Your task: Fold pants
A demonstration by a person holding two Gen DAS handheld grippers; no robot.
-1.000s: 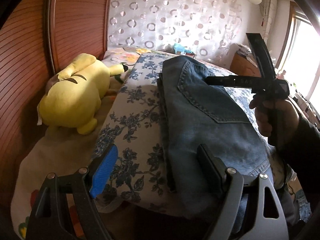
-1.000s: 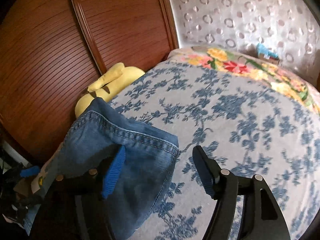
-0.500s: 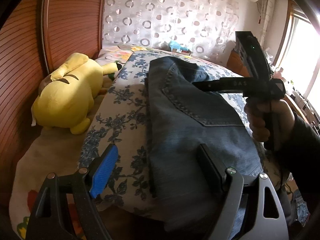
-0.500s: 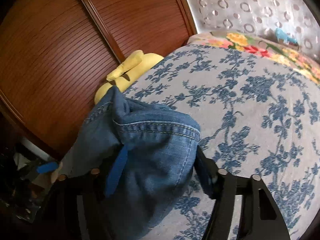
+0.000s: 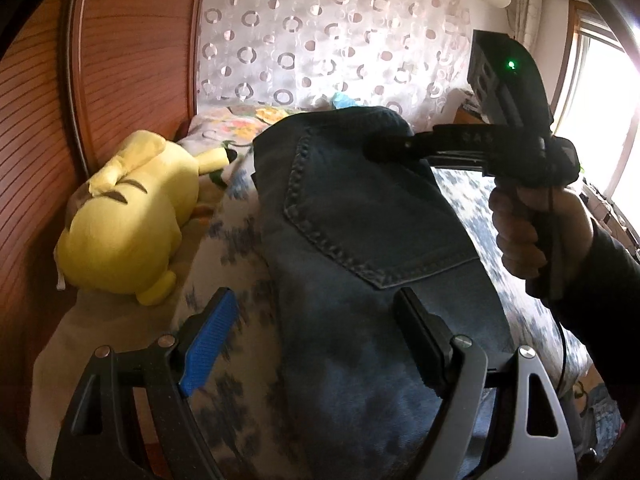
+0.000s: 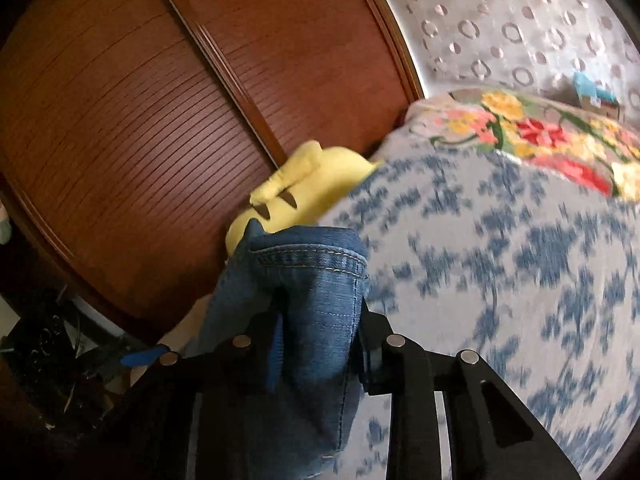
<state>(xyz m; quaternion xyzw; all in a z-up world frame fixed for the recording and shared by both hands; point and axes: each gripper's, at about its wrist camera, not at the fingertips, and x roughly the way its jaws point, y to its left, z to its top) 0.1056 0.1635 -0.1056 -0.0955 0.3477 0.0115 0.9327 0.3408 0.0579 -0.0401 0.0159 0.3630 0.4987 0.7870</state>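
Observation:
Blue denim pants (image 5: 360, 248) lie along the flower-print bed, back pocket up. My left gripper (image 5: 316, 344) is open above their near part, one finger on each side of the fabric. My right gripper (image 6: 320, 320) is shut on the far end of the pants (image 6: 316, 276), the hemmed edge sticking up between its fingers. In the left wrist view the right gripper (image 5: 384, 148) holds that far end lifted off the bed.
A yellow plush toy (image 5: 128, 216) lies on the bed's left side against the brown wooden wardrobe (image 6: 160, 100). A patterned curtain (image 5: 320, 40) hangs behind the bed. A bright window (image 5: 608, 92) is at the right.
My right gripper has closed on the far end of the pants and lifted it. The left gripper has stayed open over the near part.

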